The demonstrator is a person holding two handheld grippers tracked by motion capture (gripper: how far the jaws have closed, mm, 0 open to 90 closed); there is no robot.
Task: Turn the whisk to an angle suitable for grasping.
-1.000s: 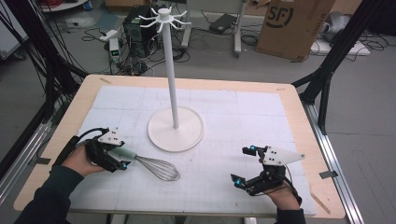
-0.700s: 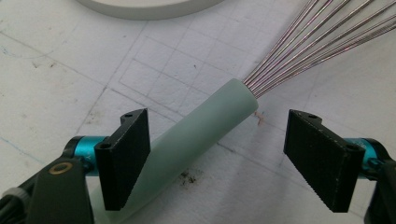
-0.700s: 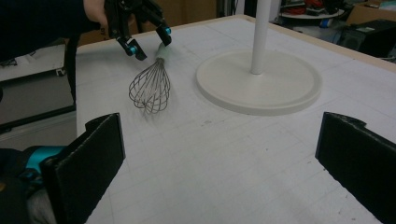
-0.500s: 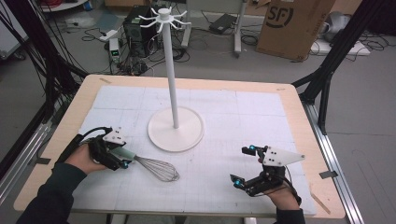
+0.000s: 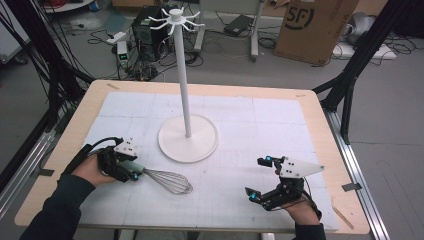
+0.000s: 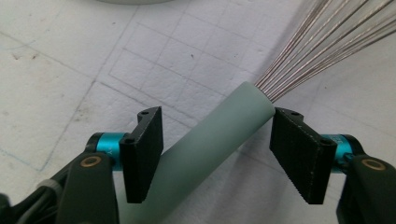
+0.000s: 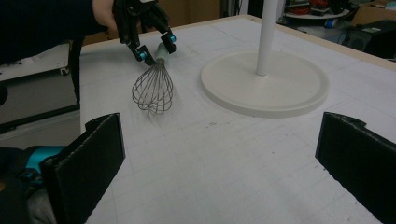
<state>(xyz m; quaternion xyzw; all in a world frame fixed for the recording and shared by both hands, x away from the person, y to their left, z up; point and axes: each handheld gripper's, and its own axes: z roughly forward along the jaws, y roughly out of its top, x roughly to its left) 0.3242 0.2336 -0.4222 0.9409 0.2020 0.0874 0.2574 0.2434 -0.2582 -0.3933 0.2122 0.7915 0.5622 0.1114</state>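
A wire whisk with a pale green handle lies on the white mat left of centre. My left gripper straddles the handle; its jaws have just been closing, the handle slants between them, and the pads are not squeezing it. The right gripper view looks across at that whisk and the left gripper. My right gripper rests low at the front right, jaws wide apart with nothing between them.
A white stand with a round base, a tall pole and a ring of hooks on top rises at the mat's middle; its base lies ahead of the right gripper. The wooden table edge frames the mat.
The left gripper's jaws have drawn closer around the whisk handle. The whisk and the right hand have stayed where they were.
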